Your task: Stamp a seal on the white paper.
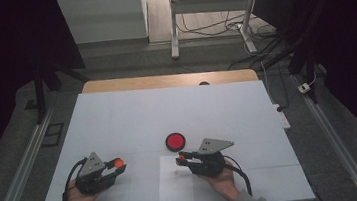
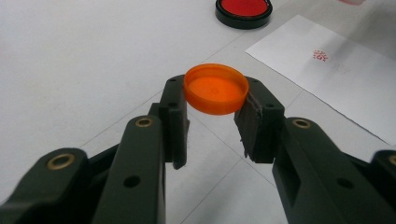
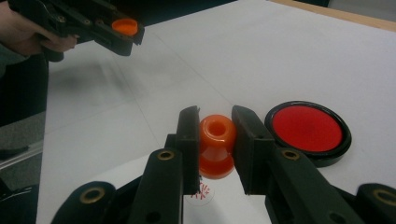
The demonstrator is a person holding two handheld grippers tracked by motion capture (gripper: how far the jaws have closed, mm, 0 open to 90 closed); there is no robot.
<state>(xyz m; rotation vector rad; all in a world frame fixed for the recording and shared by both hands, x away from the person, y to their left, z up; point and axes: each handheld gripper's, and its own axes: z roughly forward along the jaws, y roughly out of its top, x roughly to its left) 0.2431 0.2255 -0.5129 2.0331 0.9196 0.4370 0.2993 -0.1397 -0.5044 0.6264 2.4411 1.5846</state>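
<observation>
My left gripper [image 2: 215, 100] [image 1: 119, 165] is shut on a round orange cap [image 2: 215, 88] [image 1: 118, 163], held level above the white table cover at the left; the cap [image 3: 125, 26] also appears far off in the right gripper view. My right gripper [image 3: 215, 135] [image 1: 181, 159] is shut on an orange stamp [image 3: 217, 144], held upright just above a white sheet of paper [image 1: 175, 179] [image 2: 336, 70]. A red stamped mark [image 3: 201, 192] [image 2: 320, 56] lies on the paper under the stamp. A round red ink pad in a black case [image 1: 175, 141] [image 3: 308, 129] [image 2: 243, 8] sits beyond the paper.
The white cover [image 1: 143, 119] spreads over a wooden table [image 1: 164, 80]. Metal rails [image 1: 18, 172] run along both sides on the floor. Behind the table stand a white desk frame [image 1: 173, 25] and loose cables [image 1: 260, 36].
</observation>
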